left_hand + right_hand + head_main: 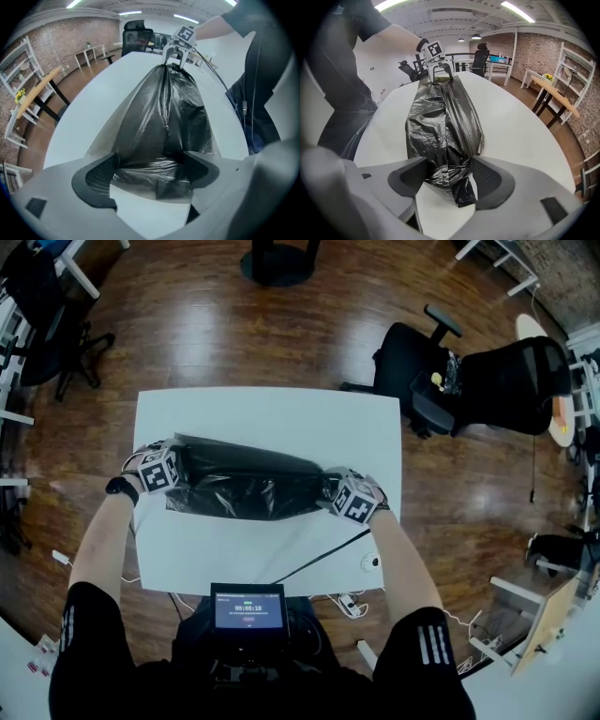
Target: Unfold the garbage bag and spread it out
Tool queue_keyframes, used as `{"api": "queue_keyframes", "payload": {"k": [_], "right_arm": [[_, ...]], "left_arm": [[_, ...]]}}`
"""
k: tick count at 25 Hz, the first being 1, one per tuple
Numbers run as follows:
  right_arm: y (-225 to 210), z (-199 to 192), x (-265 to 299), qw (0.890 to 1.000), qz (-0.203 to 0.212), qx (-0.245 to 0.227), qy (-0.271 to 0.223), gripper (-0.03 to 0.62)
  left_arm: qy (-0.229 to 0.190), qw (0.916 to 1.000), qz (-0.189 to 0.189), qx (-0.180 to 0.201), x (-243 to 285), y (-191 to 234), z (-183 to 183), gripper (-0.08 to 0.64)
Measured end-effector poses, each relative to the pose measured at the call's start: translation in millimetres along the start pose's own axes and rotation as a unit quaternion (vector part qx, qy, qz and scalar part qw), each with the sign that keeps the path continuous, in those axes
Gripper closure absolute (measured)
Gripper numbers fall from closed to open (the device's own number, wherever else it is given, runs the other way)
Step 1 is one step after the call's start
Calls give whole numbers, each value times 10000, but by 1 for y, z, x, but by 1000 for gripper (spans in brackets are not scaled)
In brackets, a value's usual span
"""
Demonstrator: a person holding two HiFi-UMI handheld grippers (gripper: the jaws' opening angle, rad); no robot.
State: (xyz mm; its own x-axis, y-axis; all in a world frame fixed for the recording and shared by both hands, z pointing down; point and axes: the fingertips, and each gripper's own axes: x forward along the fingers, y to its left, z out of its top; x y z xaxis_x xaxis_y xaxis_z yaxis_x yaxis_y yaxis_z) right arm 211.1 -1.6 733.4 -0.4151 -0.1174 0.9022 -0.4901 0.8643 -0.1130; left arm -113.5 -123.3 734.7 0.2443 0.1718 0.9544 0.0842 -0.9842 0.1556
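White table (272, 413); garbage bag (248, 484) ends between spread-apart fingers of left gripper (150, 164) and right gripper (449, 163).

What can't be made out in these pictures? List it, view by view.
- Head view: the jaws of both tools, hidden under the marker cubes and the ends of the garbage bag; the text on the screen, too small to read.
- Right gripper view: whether the right gripper pinches the bunched plastic or merely flanks it; crumpled plastic fills the gap.
- All views: the bag's mouth, lost in the folds.
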Motion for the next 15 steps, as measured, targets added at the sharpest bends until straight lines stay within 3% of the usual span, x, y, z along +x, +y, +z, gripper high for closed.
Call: {"api": "queue_keyframes", "payload": {"k": [7, 8, 11, 15], "right_arm": [[-6, 2, 0, 9999, -11, 157, -53, 247], [-6, 4, -3, 9997, -15, 235, -119, 218], [-7, 21, -22, 9982, -137, 354, -458, 218], [2, 52, -44, 9958, -277, 113, -863, 215]], "left_arm": [[-86, 9998, 147, -51, 0, 9, 1, 67], [-117, 9997, 234, 1, -1, 10, 0, 67], [-291, 9988, 377, 125, -13, 10, 5, 67], [-493, 9972, 458, 317, -33, -1, 9, 69]]}}
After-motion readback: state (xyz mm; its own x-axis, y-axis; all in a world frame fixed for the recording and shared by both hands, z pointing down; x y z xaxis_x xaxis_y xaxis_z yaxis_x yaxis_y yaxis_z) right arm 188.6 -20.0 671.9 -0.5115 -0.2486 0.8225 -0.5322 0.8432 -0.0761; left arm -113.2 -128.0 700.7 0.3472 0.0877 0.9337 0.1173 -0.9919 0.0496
